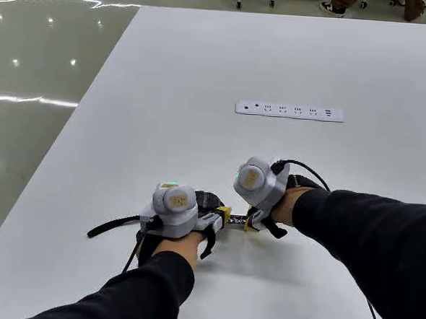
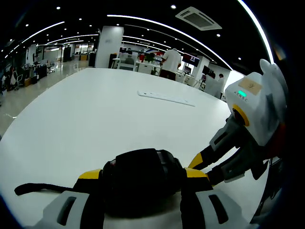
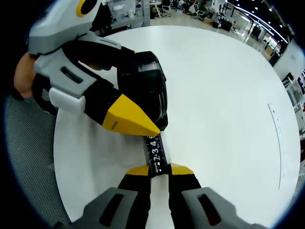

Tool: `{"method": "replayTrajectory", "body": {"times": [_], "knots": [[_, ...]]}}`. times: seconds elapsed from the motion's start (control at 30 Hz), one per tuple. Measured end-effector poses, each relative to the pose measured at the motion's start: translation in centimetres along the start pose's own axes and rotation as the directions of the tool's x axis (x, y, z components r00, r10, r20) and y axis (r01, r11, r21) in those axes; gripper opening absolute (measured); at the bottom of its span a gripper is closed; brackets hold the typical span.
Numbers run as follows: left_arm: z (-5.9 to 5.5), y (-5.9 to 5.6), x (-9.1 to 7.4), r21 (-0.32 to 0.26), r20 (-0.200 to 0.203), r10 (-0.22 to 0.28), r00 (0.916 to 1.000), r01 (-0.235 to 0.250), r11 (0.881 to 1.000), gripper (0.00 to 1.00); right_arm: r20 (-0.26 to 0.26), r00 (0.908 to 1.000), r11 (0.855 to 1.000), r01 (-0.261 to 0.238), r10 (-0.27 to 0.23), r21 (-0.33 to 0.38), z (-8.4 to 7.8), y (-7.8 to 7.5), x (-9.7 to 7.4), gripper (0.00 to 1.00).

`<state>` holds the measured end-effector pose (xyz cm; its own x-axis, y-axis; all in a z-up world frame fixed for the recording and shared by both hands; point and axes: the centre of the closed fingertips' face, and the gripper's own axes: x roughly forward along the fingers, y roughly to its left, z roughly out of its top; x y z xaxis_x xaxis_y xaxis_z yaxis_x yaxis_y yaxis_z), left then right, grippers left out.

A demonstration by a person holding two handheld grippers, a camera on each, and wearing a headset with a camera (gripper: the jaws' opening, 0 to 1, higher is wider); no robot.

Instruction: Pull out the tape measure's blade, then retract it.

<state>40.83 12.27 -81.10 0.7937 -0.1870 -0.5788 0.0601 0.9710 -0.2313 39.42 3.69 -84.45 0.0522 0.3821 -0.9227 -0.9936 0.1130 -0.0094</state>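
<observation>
so, l gripper is clamped on the case, one jaw each side, w/ the case low on the table near our edge. r gripper is pinched tight on the blade right at its tip, and just the first few marks show btwn tip and case mouth. we'd judge the blade is barely out; whether that's early in the pull or late in the retract, we can't tell.

to do it well: hold the case steady w/ the l, draw the r straight away along the blade's own line, flat and low, no twist, so it doesn't kink or slip the pinch. coming back, we'd feed it in slow vs letting go, since it'd prob snap home.

strap trails off left, clear of the path. table is white, smooth and bare here, so the case could skid if grip slackens. strip lies well apart, farther across. glossy floor to the left; open office w/ ceiling lights and people beyond the far end.
</observation>
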Motion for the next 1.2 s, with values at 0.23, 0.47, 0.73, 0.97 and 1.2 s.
{"method": "replayTrajectory", "body": {"times": [0.23, 0.47, 0.73, 0.97, 1.2], "knots": [[0.0, 0.0, -0.1, -0.017, -0.003, -0.012, 0.9999, 0.012, 1.000, 0.60, 0.032, 0.9994, 1.000, 0.014, -0.015, 0.015, 0.3, 0.1, 0.1, 0.08], [0.0, 0.0, -0.1, -0.023, -0.012, -0.031, 0.9994, 0.031, 0.999, 0.59, 0.065, 0.9977, 1.000, 0.019, -0.021, 0.021, 0.5, 0.2, 0.2, 0.08], [-0.1, 0.0, -0.2, -0.024, -0.025, -0.043, 0.9987, 0.043, 0.999, 0.59, 0.083, 0.9962, 1.000, 0.025, -0.027, 0.018, 1.0, 0.4, 0.3, 0.08], [-0.1, -0.1, -0.2, -0.023, -0.025, -0.046, 0.9986, 0.045, 0.999, 0.59, 0.103, 0.9944, 0.999, 0.018, -0.021, 0.029, 1.2, 0.5, 0.5, 0.08], [-0.1, -0.1, -0.1, -0.019, -0.035, -0.049, 0.9982, 0.048, 0.999, 0.59, 0.113, 0.9936, 1.000, -0.001, -0.001, 0.023, 1.8, 0.4, 1.0, 0.08]]}}
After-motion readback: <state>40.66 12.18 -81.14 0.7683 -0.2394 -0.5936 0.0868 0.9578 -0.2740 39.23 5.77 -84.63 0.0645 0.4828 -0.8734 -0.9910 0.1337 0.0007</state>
